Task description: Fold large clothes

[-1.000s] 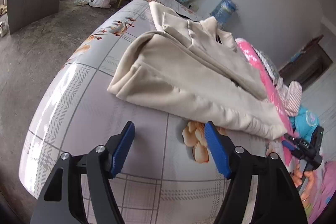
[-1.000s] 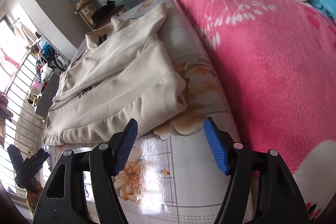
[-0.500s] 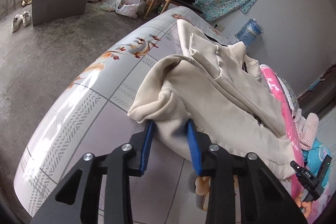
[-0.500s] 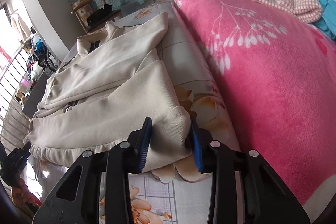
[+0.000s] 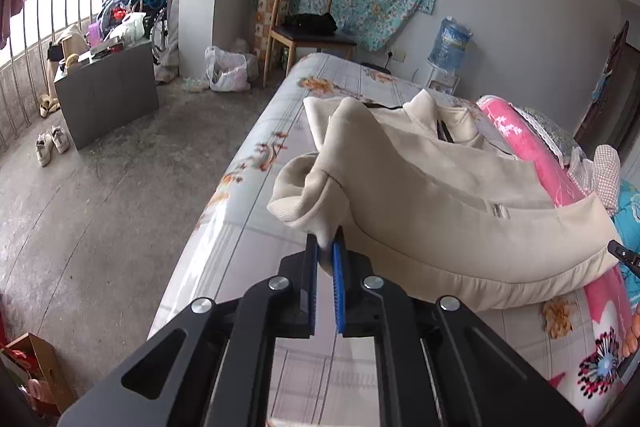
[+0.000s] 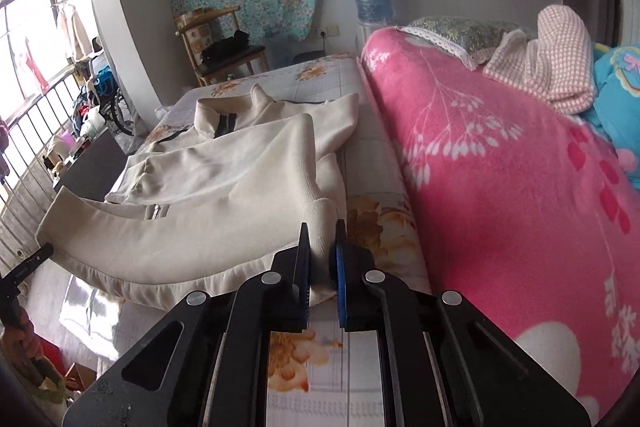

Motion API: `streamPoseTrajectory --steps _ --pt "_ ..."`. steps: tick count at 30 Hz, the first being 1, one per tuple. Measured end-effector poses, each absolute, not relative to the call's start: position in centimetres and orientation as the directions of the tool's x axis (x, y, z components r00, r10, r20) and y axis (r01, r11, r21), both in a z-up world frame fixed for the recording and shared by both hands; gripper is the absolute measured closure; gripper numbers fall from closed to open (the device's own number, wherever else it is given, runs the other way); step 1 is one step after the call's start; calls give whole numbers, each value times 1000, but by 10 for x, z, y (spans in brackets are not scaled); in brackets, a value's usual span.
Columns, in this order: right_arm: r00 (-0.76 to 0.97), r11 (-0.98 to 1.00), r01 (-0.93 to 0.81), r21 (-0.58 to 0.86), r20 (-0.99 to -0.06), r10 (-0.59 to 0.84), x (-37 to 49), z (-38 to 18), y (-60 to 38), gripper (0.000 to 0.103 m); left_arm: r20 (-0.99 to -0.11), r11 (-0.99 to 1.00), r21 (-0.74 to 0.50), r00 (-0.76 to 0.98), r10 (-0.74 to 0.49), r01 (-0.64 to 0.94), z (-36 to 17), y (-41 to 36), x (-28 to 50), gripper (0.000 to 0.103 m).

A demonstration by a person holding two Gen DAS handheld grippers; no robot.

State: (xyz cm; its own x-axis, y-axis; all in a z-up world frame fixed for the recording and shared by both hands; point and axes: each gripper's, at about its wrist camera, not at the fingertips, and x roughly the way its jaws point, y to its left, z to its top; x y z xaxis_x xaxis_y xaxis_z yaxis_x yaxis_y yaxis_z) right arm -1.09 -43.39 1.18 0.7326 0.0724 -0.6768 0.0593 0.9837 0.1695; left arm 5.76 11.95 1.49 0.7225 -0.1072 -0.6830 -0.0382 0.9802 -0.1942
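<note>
A cream zip-up jacket [image 5: 440, 195] lies on the flowered bed sheet [image 5: 248, 227], sleeves folded over its front. My left gripper [image 5: 326, 247] is closing, its blue pads pinching the left bottom corner of the jacket, which hangs lifted off the sheet. In the right wrist view the same jacket [image 6: 224, 187] stretches away towards its collar. My right gripper [image 6: 322, 239] is also closing, clamped on the right bottom corner. The hem sags between the two raised corners. The right gripper's tip [image 5: 624, 255] peeks in at the left view's right edge, and the left gripper's tip [image 6: 28, 263] shows at the other view's left edge.
A pink blanket [image 6: 500, 187] covers the bed's right side, with a checked cloth [image 6: 552, 63] and pillow [image 6: 460, 27] beyond. The bed's left edge drops to a concrete floor [image 5: 100, 207] with a grey box [image 5: 108, 91], a wooden chair [image 5: 312, 27] and a plastic bag [image 5: 226, 69].
Both grippers moved in from open over the sheet, shut on the jacket's two bottom corners, and lifted them up off the bed.
</note>
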Motion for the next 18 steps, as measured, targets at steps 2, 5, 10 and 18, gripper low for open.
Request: streamPoseTrajectory --steps 2,5,10,18 --pt "705 976 65 206 -702 101 -29 9 -443 95 -713 984 -166 697 -80 -57 13 130 40 101" --pt "645 962 98 253 -752 132 -45 -11 -456 94 -731 982 -99 681 36 -158 7 157 17 103" --pt "629 964 121 236 -770 109 -35 -39 -457 93 -769 951 -216 639 -28 -219 -17 192 16 103" --pt "635 974 132 184 -771 60 -11 -30 -457 61 -702 963 -269 679 -213 24 2 131 51 92"
